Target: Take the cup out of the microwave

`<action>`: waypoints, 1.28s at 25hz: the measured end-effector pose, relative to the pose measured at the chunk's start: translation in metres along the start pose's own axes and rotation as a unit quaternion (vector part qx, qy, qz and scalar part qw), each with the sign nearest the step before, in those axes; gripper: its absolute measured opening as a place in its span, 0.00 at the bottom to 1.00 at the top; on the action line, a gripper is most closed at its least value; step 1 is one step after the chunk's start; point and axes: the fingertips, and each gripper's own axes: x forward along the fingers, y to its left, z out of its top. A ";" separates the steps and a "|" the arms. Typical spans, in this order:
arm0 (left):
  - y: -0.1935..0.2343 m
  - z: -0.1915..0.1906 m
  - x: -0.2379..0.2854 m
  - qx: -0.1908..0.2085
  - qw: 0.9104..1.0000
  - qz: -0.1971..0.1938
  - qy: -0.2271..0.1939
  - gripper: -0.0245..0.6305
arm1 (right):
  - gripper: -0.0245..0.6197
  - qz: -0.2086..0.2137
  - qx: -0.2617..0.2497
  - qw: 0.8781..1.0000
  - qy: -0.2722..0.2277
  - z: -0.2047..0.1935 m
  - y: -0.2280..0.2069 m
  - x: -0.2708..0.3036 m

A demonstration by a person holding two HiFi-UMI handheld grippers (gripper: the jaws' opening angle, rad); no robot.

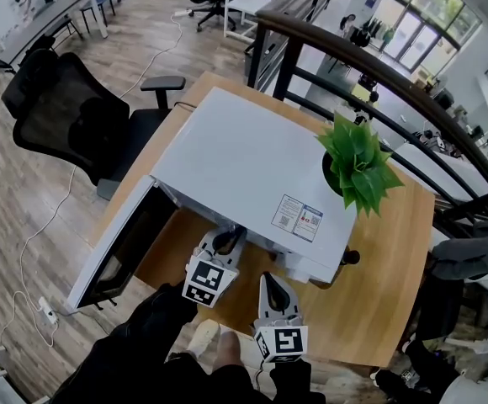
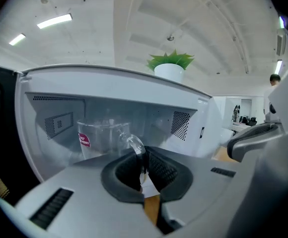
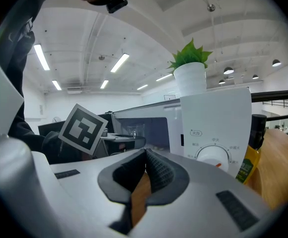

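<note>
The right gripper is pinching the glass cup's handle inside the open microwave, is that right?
Not quite: it is the left gripper that is shut on the handle of the glass cup inside the open microwave, as the left gripper view shows. The right gripper is shut on nothing, outside.

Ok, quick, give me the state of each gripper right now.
Left gripper: closed on the handle of the glass cup.
Right gripper: closed, holding nothing.
</note>
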 end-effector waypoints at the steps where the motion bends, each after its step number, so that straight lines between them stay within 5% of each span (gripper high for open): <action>1: -0.001 0.001 -0.004 0.001 1.000 0.000 -0.001 0.07 | 0.06 -0.002 0.000 1.000 -0.002 0.002 0.001 -0.002; 18: -0.016 0.015 -0.103 -0.004 1.000 0.015 -0.018 0.07 | 0.06 -0.011 -0.043 0.998 -0.041 0.039 0.035 -0.039; 32: -0.038 0.071 -0.192 0.034 0.996 0.016 -0.079 0.07 | 0.06 -0.025 -0.073 0.993 -0.088 0.083 0.075 -0.091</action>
